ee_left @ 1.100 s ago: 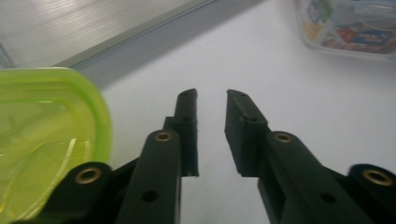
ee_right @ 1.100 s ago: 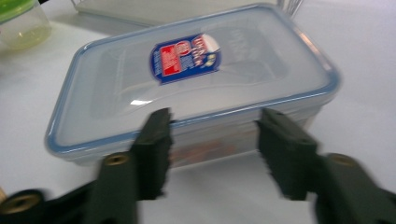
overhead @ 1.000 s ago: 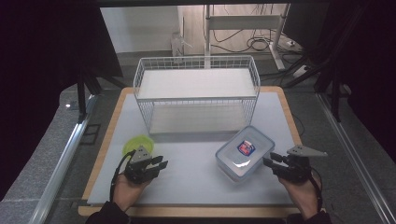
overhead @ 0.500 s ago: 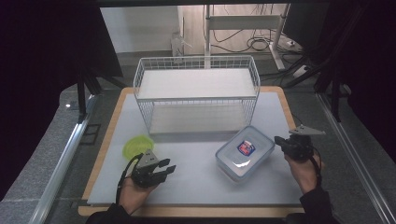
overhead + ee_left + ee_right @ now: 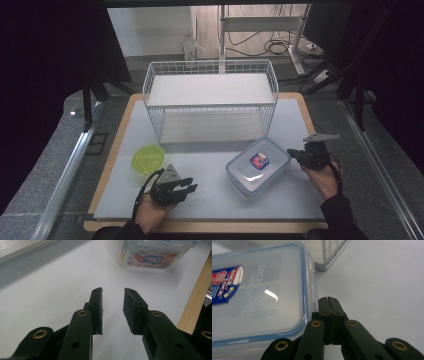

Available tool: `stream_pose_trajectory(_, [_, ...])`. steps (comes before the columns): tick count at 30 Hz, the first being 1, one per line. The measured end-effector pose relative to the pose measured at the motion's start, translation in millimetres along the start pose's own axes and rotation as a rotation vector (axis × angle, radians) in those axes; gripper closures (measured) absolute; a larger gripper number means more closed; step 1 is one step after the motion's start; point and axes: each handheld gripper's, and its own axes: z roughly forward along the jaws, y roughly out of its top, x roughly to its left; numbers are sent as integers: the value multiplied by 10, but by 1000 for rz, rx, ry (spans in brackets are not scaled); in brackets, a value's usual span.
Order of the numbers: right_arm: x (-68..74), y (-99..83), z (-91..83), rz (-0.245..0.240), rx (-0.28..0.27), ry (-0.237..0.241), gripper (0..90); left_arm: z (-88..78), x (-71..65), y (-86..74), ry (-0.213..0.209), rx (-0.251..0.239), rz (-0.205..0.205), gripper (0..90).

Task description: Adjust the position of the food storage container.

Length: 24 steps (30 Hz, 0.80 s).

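Both hands have slid inward: right gripper point(image 5: 296, 154), jaws pressed together on nothing, noses the clear container point(image 5: 258, 166) mid-mat, while left gripper point(image 5: 186, 188), just narrowing, part-open and empty, must next brace its opposite side.

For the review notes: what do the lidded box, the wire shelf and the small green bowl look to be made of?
The lidded box looks like clear glossy plastic: it is see-through, with glare on its blue-rimmed lid. The wire shelf appears to be white-coated metal wire, going by its thin grid walls. The green bowl seems translucent plastic, bright and slightly shiny.
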Motion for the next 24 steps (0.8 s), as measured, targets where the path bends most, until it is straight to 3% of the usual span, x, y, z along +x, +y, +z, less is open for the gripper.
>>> stream_pose_trajectory(7, [238,-51,-26,-39,22,19,900,29,-38,-6,-22,10,-5,702])
stream_pose_trajectory(12, [413,-108,-55,-31,28,59,900,47,-70,-14,-47,13,-19,709])
stream_pose_trajectory(16, [629,-177,-83,-60,51,94,900,100,-131,-24,-69,35,-24,714])
stream_pose_trajectory(19, [712,-203,-96,-74,56,111,900,119,-149,-26,-67,49,-19,715])
stream_pose_trajectory(20, [798,-222,-106,-92,62,123,900,124,-154,-26,-64,53,-18,717])
stream_pose_trajectory(23, [878,-238,-113,-102,69,140,900,117,-145,-29,-29,64,-18,738])
stream_pose_trajectory(24, [950,-247,-131,-119,77,124,900,107,-122,-35,-27,62,-29,738])
